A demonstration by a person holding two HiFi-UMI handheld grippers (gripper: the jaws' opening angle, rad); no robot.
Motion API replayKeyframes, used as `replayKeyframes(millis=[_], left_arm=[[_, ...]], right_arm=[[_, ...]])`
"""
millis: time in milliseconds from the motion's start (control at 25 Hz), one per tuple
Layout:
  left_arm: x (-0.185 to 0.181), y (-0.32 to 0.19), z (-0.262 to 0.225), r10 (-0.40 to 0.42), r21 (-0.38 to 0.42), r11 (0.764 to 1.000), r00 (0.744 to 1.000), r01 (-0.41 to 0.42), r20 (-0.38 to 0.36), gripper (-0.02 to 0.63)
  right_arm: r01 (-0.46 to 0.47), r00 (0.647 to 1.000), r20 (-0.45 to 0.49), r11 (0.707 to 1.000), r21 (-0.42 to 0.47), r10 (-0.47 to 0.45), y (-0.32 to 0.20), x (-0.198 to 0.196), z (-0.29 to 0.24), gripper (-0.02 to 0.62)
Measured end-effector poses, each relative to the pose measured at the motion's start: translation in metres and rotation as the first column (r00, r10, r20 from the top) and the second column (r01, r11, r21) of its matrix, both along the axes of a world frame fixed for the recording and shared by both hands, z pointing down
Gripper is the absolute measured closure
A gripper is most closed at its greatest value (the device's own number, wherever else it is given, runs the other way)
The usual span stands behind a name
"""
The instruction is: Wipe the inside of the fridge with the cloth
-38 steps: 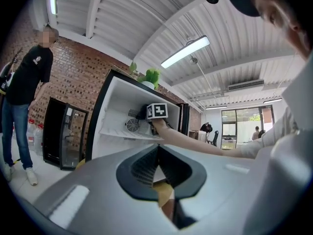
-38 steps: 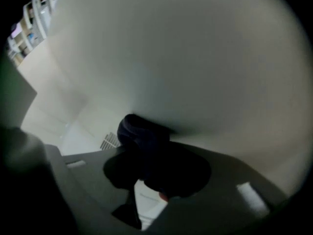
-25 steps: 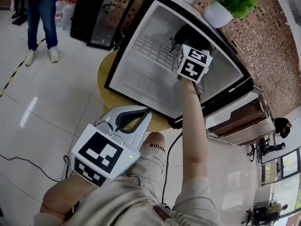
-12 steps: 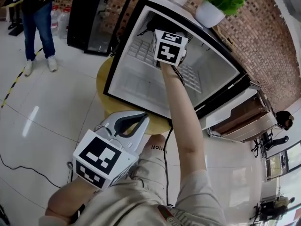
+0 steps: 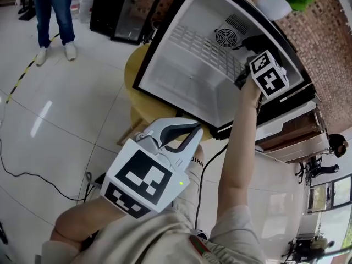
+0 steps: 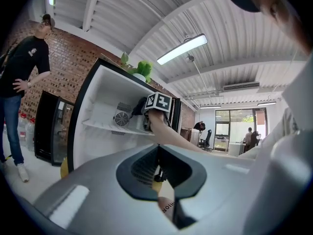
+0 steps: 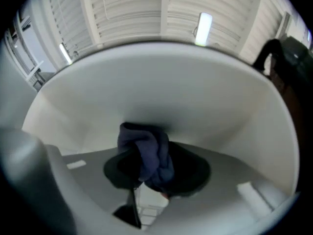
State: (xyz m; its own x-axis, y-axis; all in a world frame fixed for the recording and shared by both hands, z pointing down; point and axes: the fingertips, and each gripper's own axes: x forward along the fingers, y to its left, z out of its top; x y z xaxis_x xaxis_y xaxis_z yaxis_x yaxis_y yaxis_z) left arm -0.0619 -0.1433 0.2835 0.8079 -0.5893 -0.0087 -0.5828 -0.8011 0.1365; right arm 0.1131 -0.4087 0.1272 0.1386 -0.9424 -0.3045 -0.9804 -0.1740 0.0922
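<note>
The right gripper (image 7: 146, 173) is clamped on the cloth (image 7: 143, 143), a dark blue wad bunched between its jaws; the wad's long axis runs along the line the gripper points, its free end sticking out ahead of the jaw tips and aimed at the white inner wall, which it appears to touch where a shadow gathers round it; from the head view that gripper is deep in the right-hand side of the fridge (image 5: 187, 87), close to the round fan (image 5: 225, 36) and beside the wire shelf (image 5: 201, 44); the left gripper (image 6: 159, 173) is clenched on nothing, jaws together, held back outside the cabinet and pointing towards the open front; wiping looks to be under way rather than finished, since the cloth is at a wall inside; no dirt or wet streak shows on any surface, so which parts are already clean cannot be told; the left wall, the shelf and the floor of the cabinet may yet need a pass
</note>
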Motion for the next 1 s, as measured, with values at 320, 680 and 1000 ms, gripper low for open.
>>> replayKeyframes(millis=[320, 680, 1000], left_arm=[[0.005, -0.005, 0.006, 0.020, -0.022, 1.000, 1.000, -0.020, 0.001, 0.603], [-0.005, 0.000, 0.005, 0.003, -0.028, 1.000, 1.000, -0.003, 0.008, 0.603], [-0.006, -0.006, 0.009, -0.006, -0.016, 1.000, 1.000, 0.006, 0.000, 0.603]], right_arm=[[0.199, 0.950, -0.221, 0.973, -0.117, -0.221, 0.024, -0.072, 0.027, 0.470], [0.346, 0.840, -0.360, 0.912, -0.220, -0.406, -0.031, -0.220, 0.010, 0.468], [0.411, 0.903, -0.096, 0.907, -0.097, -0.419, 0.015, -0.112, 0.004, 0.468]])
